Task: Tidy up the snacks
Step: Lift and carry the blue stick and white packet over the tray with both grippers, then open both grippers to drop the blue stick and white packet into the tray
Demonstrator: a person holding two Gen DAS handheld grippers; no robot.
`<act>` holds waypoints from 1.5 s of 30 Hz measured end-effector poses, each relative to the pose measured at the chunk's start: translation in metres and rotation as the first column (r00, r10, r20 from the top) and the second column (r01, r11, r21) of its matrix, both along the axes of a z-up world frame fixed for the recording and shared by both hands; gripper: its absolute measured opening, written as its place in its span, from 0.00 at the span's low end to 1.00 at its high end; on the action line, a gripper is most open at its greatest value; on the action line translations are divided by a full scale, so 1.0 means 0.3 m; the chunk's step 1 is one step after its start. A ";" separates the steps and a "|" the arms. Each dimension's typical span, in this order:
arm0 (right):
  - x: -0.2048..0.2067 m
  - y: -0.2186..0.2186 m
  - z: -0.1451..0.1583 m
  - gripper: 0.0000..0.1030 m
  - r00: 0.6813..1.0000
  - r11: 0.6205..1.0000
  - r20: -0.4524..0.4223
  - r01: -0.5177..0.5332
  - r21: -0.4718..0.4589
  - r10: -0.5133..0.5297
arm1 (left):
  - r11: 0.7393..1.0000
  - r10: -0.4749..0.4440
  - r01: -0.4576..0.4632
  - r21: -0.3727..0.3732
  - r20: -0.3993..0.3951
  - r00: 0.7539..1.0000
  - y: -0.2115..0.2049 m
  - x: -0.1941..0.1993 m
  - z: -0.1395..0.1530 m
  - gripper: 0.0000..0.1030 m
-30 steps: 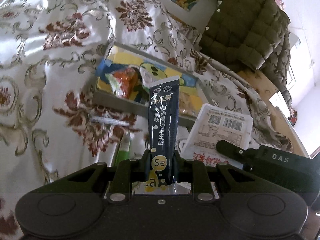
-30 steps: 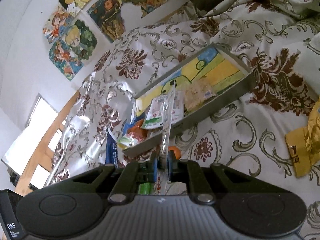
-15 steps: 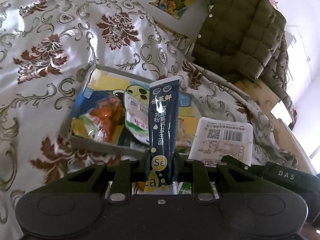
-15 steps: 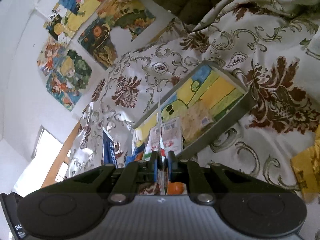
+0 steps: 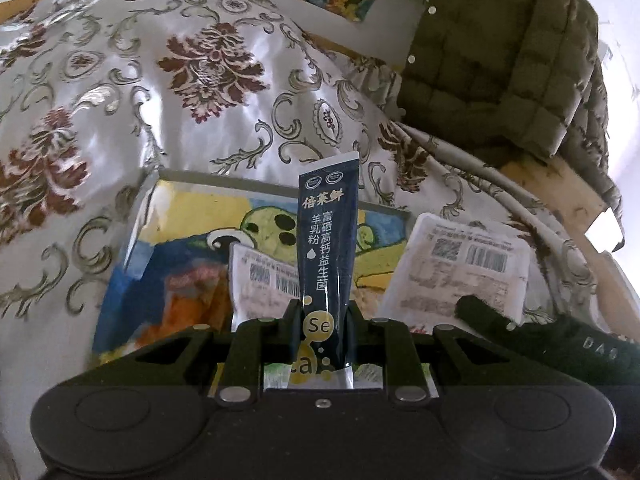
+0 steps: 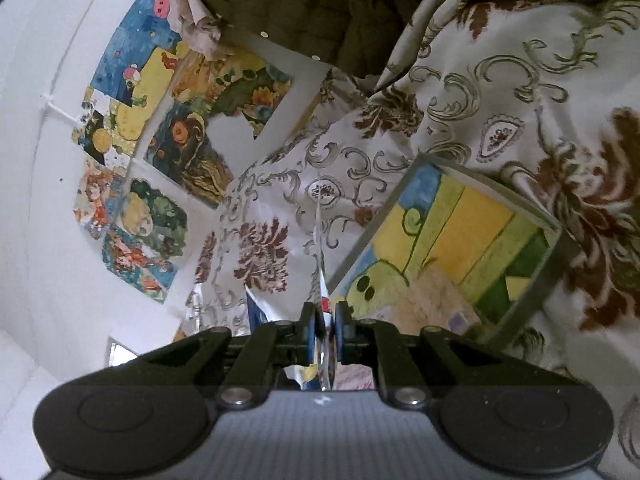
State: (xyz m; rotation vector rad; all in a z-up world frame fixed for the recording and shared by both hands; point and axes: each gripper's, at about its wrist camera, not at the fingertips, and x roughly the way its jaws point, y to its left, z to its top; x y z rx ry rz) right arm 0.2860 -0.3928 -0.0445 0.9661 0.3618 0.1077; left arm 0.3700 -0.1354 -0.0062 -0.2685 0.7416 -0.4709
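Your left gripper (image 5: pixel 323 326) has its jaws clamped on the lower part of a dark blue stick sachet (image 5: pixel 326 240). The sachet stands upright between them, with its top end over the tray (image 5: pixel 280 188).

Your right gripper (image 6: pixel 325 322) has its jaws pressed together on a flat white packet (image 6: pixel 320 248), seen edge-on in the right wrist view. In the left wrist view the same white packet (image 5: pixel 460 268) shows its barcode label face, held up beside the tray's right end.

The tray is shallow, with grey walls and a painted yellow, blue and green floor. It lies on the floral bedspread (image 5: pixel 160 80) of a bed. Inside the tray, toward its left end, lies a white barcode pouch (image 5: pixel 264 284) next to an orange and red wrapper, which is blurred. A pale crumbly snack pack (image 6: pixel 432 300) lies in the tray's middle part. The tray's right end shows bare painted floor.

A green quilted jacket (image 5: pixel 500 60) hangs at the far edge of the bed. Paintings (image 6: pixel 152 152) hang on the white wall beyond.
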 end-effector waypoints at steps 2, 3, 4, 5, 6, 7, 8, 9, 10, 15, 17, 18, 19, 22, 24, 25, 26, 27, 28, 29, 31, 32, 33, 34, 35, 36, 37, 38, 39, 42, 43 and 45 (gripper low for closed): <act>0.025 -0.001 -0.016 0.11 1.000 1.000 -0.017 0.007 -0.018 -0.007 | 1.000 0.003 -0.002 0.012 -0.015 1.000 -0.010 0.032 -0.015 0.23; 0.036 -0.002 -0.023 0.11 0.999 0.999 -0.031 0.011 -0.034 -0.012 | 1.000 0.004 -0.004 0.019 -0.024 1.000 -0.013 0.048 -0.025 0.23; 0.046 -0.002 -0.028 0.11 0.999 0.999 -0.047 0.017 -0.051 -0.019 | 1.000 0.008 -0.007 0.025 -0.032 0.999 -0.015 0.060 -0.034 0.22; 0.054 -0.001 -0.034 0.11 0.998 0.998 -0.061 0.025 -0.060 -0.028 | 0.999 0.014 -0.012 0.033 -0.041 0.999 -0.018 0.073 -0.043 0.22; 0.056 0.002 -0.039 0.11 0.997 0.997 -0.069 0.028 -0.066 -0.032 | 0.999 0.018 -0.017 0.039 -0.047 0.999 -0.023 0.085 -0.050 0.22; 0.064 0.005 -0.044 0.11 0.997 0.996 -0.073 0.033 -0.080 -0.039 | 0.999 0.021 -0.019 0.043 -0.051 0.999 -0.026 0.094 -0.056 0.22; 0.068 0.011 -0.047 0.11 0.996 0.995 -0.077 0.037 -0.096 -0.044 | 0.999 0.021 -0.019 0.047 -0.052 0.998 -0.031 0.103 -0.061 0.23; 0.075 0.016 -0.050 0.11 0.995 0.993 -0.083 0.038 -0.109 -0.047 | 0.999 0.022 -0.019 0.051 -0.051 0.998 -0.036 0.109 -0.065 0.23; 0.085 0.019 -0.057 0.11 0.995 0.993 -0.088 0.040 -0.111 -0.050 | 0.998 0.021 -0.018 0.056 -0.050 0.999 -0.041 0.115 -0.068 0.23; 0.114 0.027 -0.074 0.11 0.994 0.993 -0.094 0.044 -0.112 -0.055 | 0.996 0.013 -0.008 0.090 -0.048 0.999 -0.069 0.140 -0.090 0.23; 0.125 0.034 -0.078 0.11 0.993 0.991 -0.101 0.043 -0.126 -0.055 | 0.996 0.015 -0.010 0.092 -0.055 0.998 -0.070 0.147 -0.100 0.23; 0.129 0.034 -0.079 0.11 0.993 0.990 -0.107 0.041 -0.131 -0.055 | 0.996 0.015 -0.009 0.092 -0.058 0.998 -0.072 0.151 -0.102 0.23; 0.132 0.038 -0.080 0.11 0.991 0.988 -0.119 0.044 -0.146 -0.061 | 0.996 0.012 -0.007 0.093 -0.060 0.998 -0.074 0.154 -0.104 0.23; 0.140 0.065 -0.068 0.12 0.988 0.972 -0.134 0.043 -0.230 -0.075 | 0.996 0.004 0.002 0.093 -0.063 0.998 -0.080 0.160 -0.108 0.23; 0.139 0.071 -0.068 0.12 0.989 0.973 -0.132 0.035 -0.226 -0.066 | 0.996 0.004 0.002 0.093 -0.066 0.998 -0.083 0.163 -0.111 0.23; 0.139 0.071 -0.068 0.12 0.989 0.974 -0.135 0.033 -0.224 -0.065 | 0.995 0.006 0.001 0.095 -0.067 0.998 -0.083 0.164 -0.112 0.23; 0.139 0.073 -0.069 0.12 0.988 0.974 -0.138 0.034 -0.226 -0.067 | 0.995 0.008 -0.001 0.097 -0.068 0.998 -0.084 0.166 -0.114 0.23; 0.139 0.075 -0.070 0.13 0.988 0.973 -0.141 0.035 -0.230 -0.069 | 0.995 0.009 -0.002 0.098 -0.071 0.997 -0.084 0.168 -0.116 0.23; 0.140 0.074 -0.070 0.14 0.987 0.971 -0.145 0.036 -0.235 -0.071 | 0.995 0.010 -0.002 0.100 -0.074 0.997 -0.085 0.170 -0.118 0.23; 0.141 0.075 -0.070 0.16 0.985 0.969 -0.153 0.038 -0.244 -0.077 | 0.995 0.011 -0.003 0.102 -0.078 0.997 -0.086 0.169 -0.120 0.23; 0.144 0.072 -0.070 0.21 0.980 0.965 -0.178 0.042 -0.259 -0.091 | 0.994 0.018 -0.008 0.109 -0.091 0.996 -0.087 0.172 -0.127 0.24; 0.145 0.069 -0.073 0.23 0.977 0.962 -0.188 0.043 -0.269 -0.096 | 0.994 0.024 -0.013 0.111 -0.098 0.995 -0.086 0.173 -0.130 0.24; 0.147 0.071 -0.073 0.25 0.974 0.957 -0.201 0.042 -0.287 -0.103 | 0.994 0.034 -0.022 0.111 -0.111 0.993 -0.083 0.175 -0.136 0.24; 0.146 0.073 -0.071 0.27 0.972 0.952 -0.208 0.043 -0.304 -0.110 | 0.994 0.044 -0.031 0.110 -0.123 0.991 -0.081 0.178 -0.140 0.24; 0.144 0.075 -0.068 0.27 0.970 0.947 -0.212 0.046 -0.318 -0.118 | 0.994 0.056 -0.042 0.105 -0.136 0.989 -0.077 0.180 -0.145 0.24; 0.142 0.074 -0.066 0.28 0.969 0.946 -0.214 0.047 -0.322 -0.121 | 0.994 0.065 -0.052 0.095 -0.145 0.987 -0.071 0.182 -0.147 0.24; 0.140 0.072 -0.062 0.29 0.969 0.945 -0.216 0.047 -0.323 -0.122 | 0.994 0.075 -0.063 0.085 -0.150 0.986 -0.066 0.183 -0.147 0.26; 0.137 0.069 -0.057 0.33 0.969 0.945 -0.215 0.049 -0.324 -0.124 | 0.994 0.081 -0.069 0.080 -0.155 0.985 -0.063 0.182 -0.145 0.27; 0.134 0.067 -0.051 0.40 0.969 0.943 -0.213 0.052 -0.328 -0.128 | 0.994 0.091 -0.079 0.077 -0.157 0.983 -0.060 0.180 -0.142 0.29; 0.128 0.063 -0.023 0.55 0.971 0.938 -0.199 0.055 -0.342 -0.130 | 0.992 0.104 -0.093 0.082 -0.138 0.985 -0.054 0.167 -0.116 0.50; 0.124 0.063 -0.013 0.57 0.972 0.936 -0.195 0.057 -0.348 -0.132 | 0.992 0.106 -0.096 0.086 -0.124 0.987 -0.052 0.162 -0.102 0.56; 0.113 0.061 0.011 0.63 0.973 0.929 -0.188 0.058 -0.366 -0.135 | 0.989 0.122 -0.114 0.092 -0.086 0.989 -0.044 0.147 -0.066 0.67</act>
